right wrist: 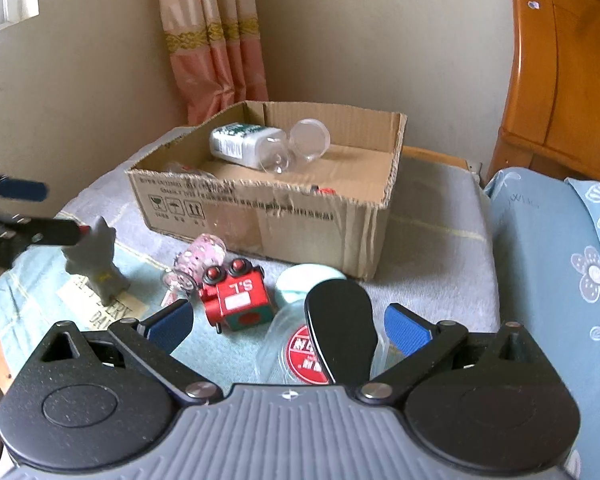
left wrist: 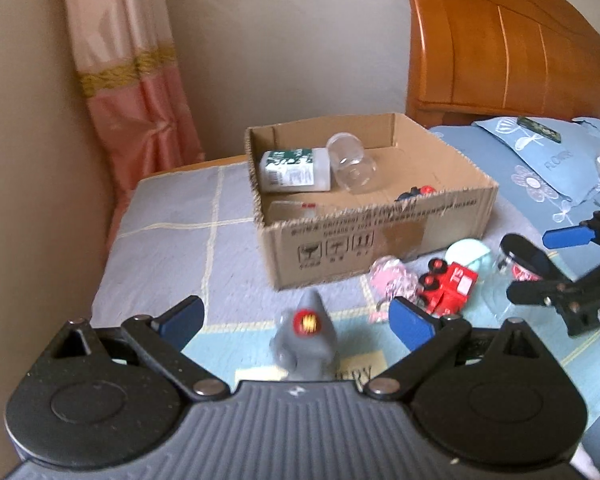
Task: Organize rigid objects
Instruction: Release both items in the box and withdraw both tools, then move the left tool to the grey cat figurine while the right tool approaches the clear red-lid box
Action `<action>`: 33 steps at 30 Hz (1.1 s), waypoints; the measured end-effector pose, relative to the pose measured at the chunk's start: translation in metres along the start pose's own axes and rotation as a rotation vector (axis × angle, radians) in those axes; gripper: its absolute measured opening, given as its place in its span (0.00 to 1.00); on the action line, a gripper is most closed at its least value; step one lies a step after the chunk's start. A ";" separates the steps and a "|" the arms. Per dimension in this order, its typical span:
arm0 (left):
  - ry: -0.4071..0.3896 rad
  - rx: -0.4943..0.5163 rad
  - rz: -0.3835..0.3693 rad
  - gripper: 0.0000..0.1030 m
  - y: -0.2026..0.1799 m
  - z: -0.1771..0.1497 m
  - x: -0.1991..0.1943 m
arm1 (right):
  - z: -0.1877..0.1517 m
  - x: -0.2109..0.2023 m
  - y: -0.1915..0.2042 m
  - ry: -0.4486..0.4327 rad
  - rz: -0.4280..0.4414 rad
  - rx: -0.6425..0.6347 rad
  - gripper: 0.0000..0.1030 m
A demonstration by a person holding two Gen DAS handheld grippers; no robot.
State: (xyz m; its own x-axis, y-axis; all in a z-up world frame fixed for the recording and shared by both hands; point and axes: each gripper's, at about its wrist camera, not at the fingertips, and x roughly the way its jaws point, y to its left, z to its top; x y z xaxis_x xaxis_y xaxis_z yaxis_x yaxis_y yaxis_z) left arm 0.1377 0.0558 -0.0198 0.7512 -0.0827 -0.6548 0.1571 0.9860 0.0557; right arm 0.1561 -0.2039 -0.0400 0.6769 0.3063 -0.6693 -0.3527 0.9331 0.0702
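The left tool was spread wide, its blue pads well apart on either side of a grey figure that stood upright on the blanket between them; neither pad touched it. From the right wrist view the same figure stood at the left, with the left tool's dark finger just in front of it.

The right tool was likewise released, its pads flanking a clear jar with a black lid and a red label, lying on its side on the blanket; whether the pads touched it could not be told.

Just beyond the jar lay a red toy train, tipped over, with a pink-patterned glass to its left and a pale green round lid to its right, all close together.

Behind these sat an open cardboard box. Inside it a white bottle with a green label lay on its side, a clear jar resting just beside it. Something small and red showed near the box's front wall.

Farther back hung a pink curtain, and a wooden headboard rose at the right above a blue pillow.
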 end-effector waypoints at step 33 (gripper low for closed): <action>-0.012 -0.076 -0.016 0.95 0.004 -0.031 -0.019 | -0.020 -0.012 0.029 0.007 -0.131 -0.102 1.00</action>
State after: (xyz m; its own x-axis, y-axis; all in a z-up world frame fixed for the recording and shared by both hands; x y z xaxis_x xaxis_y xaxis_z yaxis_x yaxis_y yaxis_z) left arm 0.1042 0.0655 -0.0304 0.7566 -0.1000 -0.6462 0.1208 0.9926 -0.0122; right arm 0.1248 -0.1841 -0.0453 0.7170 0.1816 -0.6730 -0.3256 0.9409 -0.0930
